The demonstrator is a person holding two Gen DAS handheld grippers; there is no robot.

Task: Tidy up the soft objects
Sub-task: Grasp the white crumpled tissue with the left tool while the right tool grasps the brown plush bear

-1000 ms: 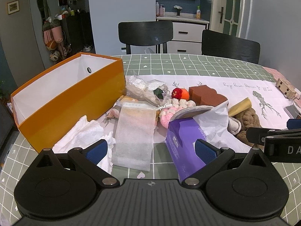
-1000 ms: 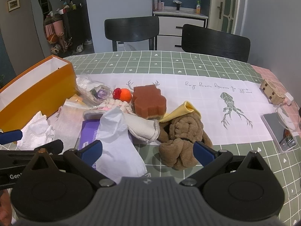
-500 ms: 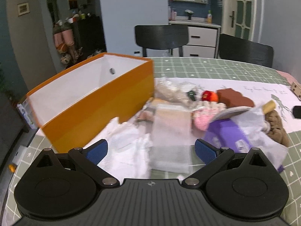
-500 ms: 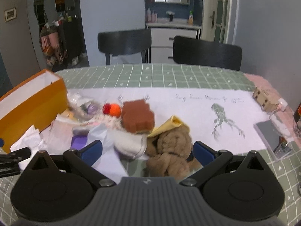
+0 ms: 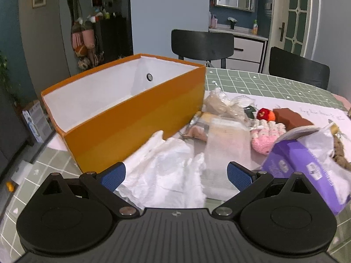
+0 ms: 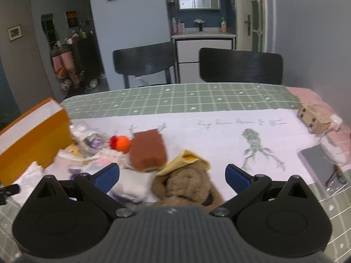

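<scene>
An empty orange box with white inside stands at the table's left; its end also shows as the orange box. Soft things lie in a heap beside it: crumpled white tissue, a gauze pouch, a pink knit piece, a red-orange ball, a brown sponge, a purple tissue pack and a brown plush towel. My left gripper hangs open over the tissue. My right gripper hangs open over the plush towel. Neither holds anything.
Two black chairs stand at the far edge of the table. At the right lie a small cardboard box and a clear case. The white runner is bare in the middle.
Both grippers have lifted and pulled back. The left view swung left toward the orange box; the right gripper's tip no longer shows in it. The right view is blurred from moving.
</scene>
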